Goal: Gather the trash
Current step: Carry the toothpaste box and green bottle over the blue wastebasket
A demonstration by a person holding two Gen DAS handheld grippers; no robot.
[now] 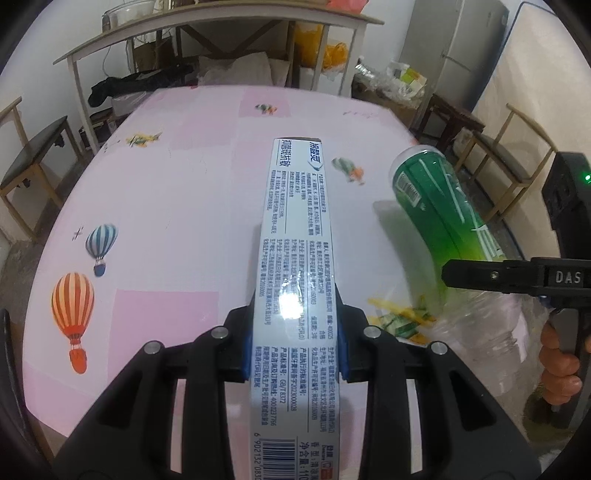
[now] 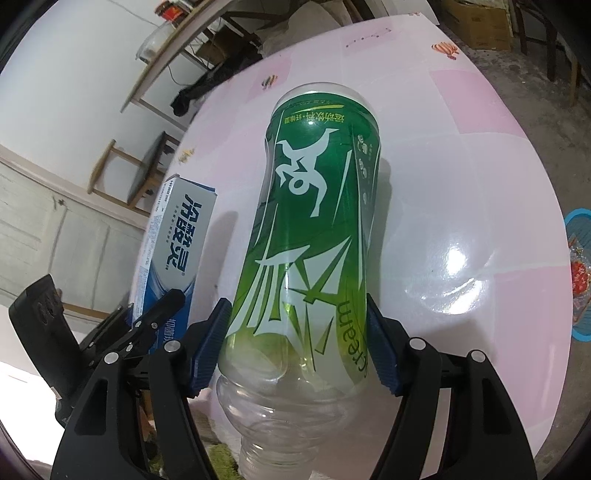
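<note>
My left gripper [image 1: 295, 345] is shut on a long white and blue toothpaste box [image 1: 295, 229], held lifted over the pink table [image 1: 177, 206] and pointing away from me. My right gripper [image 2: 297, 349] is shut on an empty green-labelled plastic bottle [image 2: 317, 221], its blue pads pressing both sides near the neck end, base pointing away. In the left wrist view the bottle [image 1: 439, 206] hangs at the right with a right gripper finger [image 1: 491, 277] and a person's hand [image 1: 559, 363] behind it. In the right wrist view the toothpaste box [image 2: 177, 251] stands at the left.
The round pink table carries a balloon-print cover [image 1: 74, 314]. A clear plastic bag [image 1: 480, 343] lies at its near right edge. Wooden chairs [image 1: 513, 162] stand around, a long shelf table [image 1: 207, 33] behind. A blue basket [image 2: 580, 273] sits on the floor at the right.
</note>
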